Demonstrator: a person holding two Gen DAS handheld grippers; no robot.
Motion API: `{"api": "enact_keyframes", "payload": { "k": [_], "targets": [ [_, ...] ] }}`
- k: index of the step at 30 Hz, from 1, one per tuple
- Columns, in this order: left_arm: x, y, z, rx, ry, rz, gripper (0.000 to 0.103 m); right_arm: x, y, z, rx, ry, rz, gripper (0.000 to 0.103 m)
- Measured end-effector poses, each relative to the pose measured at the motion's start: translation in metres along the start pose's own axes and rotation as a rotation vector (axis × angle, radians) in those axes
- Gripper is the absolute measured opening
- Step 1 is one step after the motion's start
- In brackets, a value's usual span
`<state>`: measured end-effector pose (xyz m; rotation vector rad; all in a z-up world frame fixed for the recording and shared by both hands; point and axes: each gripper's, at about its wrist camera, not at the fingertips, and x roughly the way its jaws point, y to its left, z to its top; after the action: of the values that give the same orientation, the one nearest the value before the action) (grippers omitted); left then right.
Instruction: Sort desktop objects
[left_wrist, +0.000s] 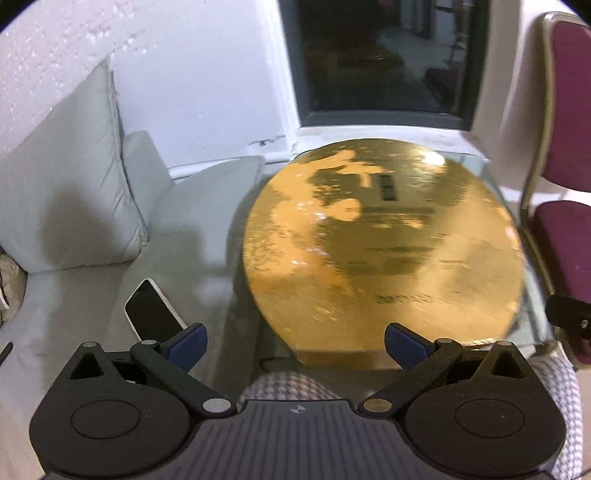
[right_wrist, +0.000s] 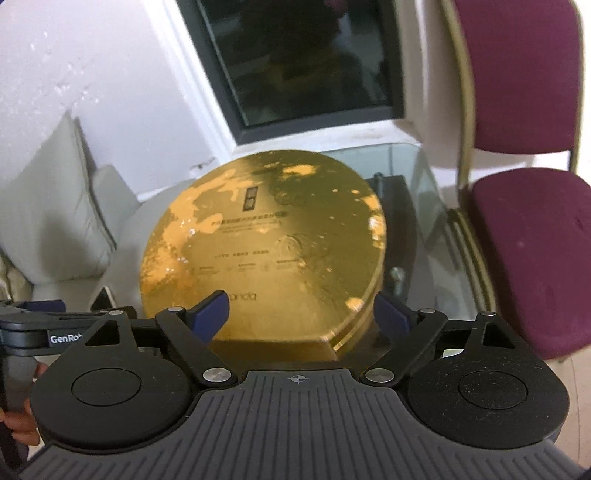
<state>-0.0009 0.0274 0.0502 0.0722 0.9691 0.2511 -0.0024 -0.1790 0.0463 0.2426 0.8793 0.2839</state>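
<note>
Here both pairs of blue-padded fingers stand spread wide with nothing between them. The left gripper hangs over the near edge of a round gold tin, its pads flanking the rim without touching. The right gripper frames the same tin from the other side, its left pad overlapping the lid in the picture; whether it touches cannot be told. The tin is shut, so its contents are hidden. Its lid is glossy metal, mottled with orange patches and dark reflections, printed with small text too blurred to read; a flat tab juts from its near side. It sits on a glass table, through which dark fittings show. Left of the tin a phone with a dark screen and pale case lies on a grey sofa, partly hidden behind the left finger. A grey cushion leans against the white wall. A maroon padded chair stands to the right, cut off by the frame. Checked fabric shows below the left gripper.
</note>
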Motion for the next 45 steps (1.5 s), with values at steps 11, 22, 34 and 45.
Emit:
{"api": "enact_keyframes", "payload": {
  "k": [11, 22, 34, 45],
  "targets": [
    [-0.045, -0.03, -0.02, 0.117, -0.081, 0.003, 0.102, -0.05, -0.022, -0.027, 0.074, -0.075, 0.0, 0.094],
    [-0.066, -0.032, -0.023, 0.166, -0.108, 0.071, 0.102, -0.063, -0.018, -0.034, 0.046, -0.094, -0.012, 0.096],
    [-0.073, -0.042, -0.02, 0.21, -0.163, 0.095, 0.102, -0.049, -0.031, -0.034, 0.116, -0.051, -0.057, 0.096],
    [-0.053, -0.04, -0.02, 0.088, -0.117, 0.073, 0.102, -0.049, -0.027, -0.019, 0.072, 0.018, -0.075, 0.096]
  ]
}}
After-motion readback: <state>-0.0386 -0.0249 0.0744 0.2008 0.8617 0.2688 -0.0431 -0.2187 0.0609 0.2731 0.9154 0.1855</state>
